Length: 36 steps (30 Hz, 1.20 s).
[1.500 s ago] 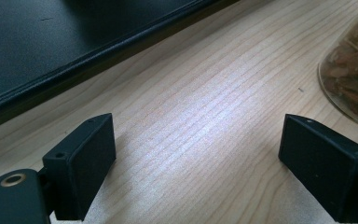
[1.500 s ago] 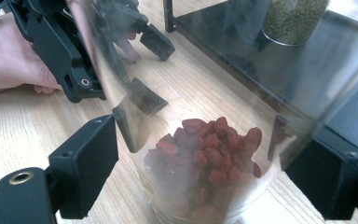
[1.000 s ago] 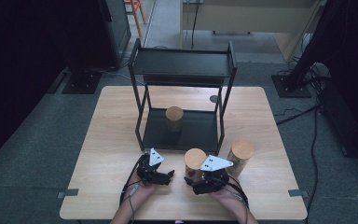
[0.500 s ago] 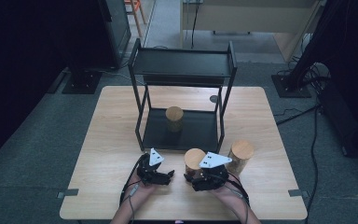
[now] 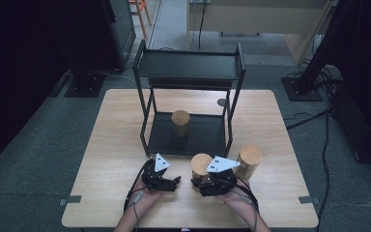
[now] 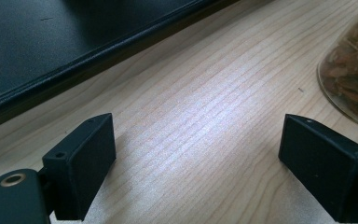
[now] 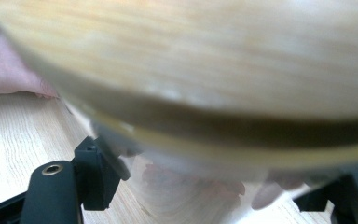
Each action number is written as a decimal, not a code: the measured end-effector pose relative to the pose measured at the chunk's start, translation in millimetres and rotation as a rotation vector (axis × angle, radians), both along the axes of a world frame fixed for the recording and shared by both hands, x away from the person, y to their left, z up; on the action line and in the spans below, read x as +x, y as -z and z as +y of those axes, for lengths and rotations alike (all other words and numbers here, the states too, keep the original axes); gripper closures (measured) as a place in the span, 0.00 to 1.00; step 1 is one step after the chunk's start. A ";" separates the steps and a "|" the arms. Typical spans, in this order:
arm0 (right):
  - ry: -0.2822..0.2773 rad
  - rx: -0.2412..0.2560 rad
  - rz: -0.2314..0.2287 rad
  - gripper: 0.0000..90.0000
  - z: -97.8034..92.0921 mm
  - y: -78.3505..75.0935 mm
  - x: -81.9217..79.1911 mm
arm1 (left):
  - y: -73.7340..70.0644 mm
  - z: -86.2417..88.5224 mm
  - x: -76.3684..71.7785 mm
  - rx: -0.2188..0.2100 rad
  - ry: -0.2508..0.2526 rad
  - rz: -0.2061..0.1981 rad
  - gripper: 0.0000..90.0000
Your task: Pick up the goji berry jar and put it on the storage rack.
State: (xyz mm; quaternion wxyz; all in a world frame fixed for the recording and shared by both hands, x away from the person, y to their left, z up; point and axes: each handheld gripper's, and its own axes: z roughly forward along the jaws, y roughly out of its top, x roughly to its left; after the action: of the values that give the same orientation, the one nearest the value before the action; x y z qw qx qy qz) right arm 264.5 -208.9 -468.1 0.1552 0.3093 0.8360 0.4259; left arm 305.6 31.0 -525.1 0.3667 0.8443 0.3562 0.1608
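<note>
I'm working the grasp step on the nearest jar [image 5: 202,166], the bamboo-lidded glass one standing on the tabletop [image 5: 111,145] just in front of the black shelf rack [image 5: 189,96], at its front right corner. My right gripper [image 5: 207,185] is sitting up against that jar from my side. In the right gripper view the jar's lid [image 7: 205,60] is looming right over the camera and the glass body [image 7: 182,191] is sitting between my two fingers [image 7: 98,172], which are flanking it on either side. I can't tell whether the fingers are actually pressing the glass or are just beside it; too blurred and close.

My left gripper [image 5: 166,181] is idling on the tabletop, also in front of the rack, left of the jar. Its fingers [image 6: 81,170] are spread wide with nothing but bare wood between them; the jar's glass wall [image 6: 352,70] is showing at the edge of that view.

Other items: a second lidded jar [image 5: 249,162] is standing right of the rack's front right leg, and a third one [image 5: 180,122] is already sitting on the rack's lower shelf.

Judgement: the job looks like loading jars onto the rack, one in, two left. Next move calls for a firm squeeze on the glass below the lid, then a straight lift and a carry forward onto the lower shelf, clearing the rack's front right leg and the jar already there. Risk: glass slipping if the grip is too high.
</note>
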 end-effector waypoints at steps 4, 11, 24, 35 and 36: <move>0.001 -0.006 0.002 0.28 0.7 -0.8 1.2 | 0.0 -0.1 -0.2 0.000 -0.002 0.000 0.12; 0.005 -0.018 -0.012 0.28 4.3 -5.0 3.7 | 0.0 -0.1 -0.2 0.000 -0.002 0.000 0.12; 0.033 -0.024 -0.022 0.28 9.6 -13.0 11.9 | 0.0 -0.5 -0.8 0.000 0.009 0.001 0.12; 0.060 -0.011 -0.005 0.28 14.5 -14.9 21.3 | 0.0 -0.7 -1.1 0.000 0.013 0.001 0.12; 0.060 -0.011 -0.004 0.28 14.8 -15.3 21.8 | 0.1 -0.8 -1.0 -0.002 0.012 0.000 0.12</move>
State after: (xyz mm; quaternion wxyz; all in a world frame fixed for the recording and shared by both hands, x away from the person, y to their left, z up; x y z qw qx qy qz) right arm 286.3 -194.1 -452.8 0.1711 0.3327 0.8284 0.4169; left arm 304.6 30.2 -525.2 0.3684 0.8462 0.3511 0.1582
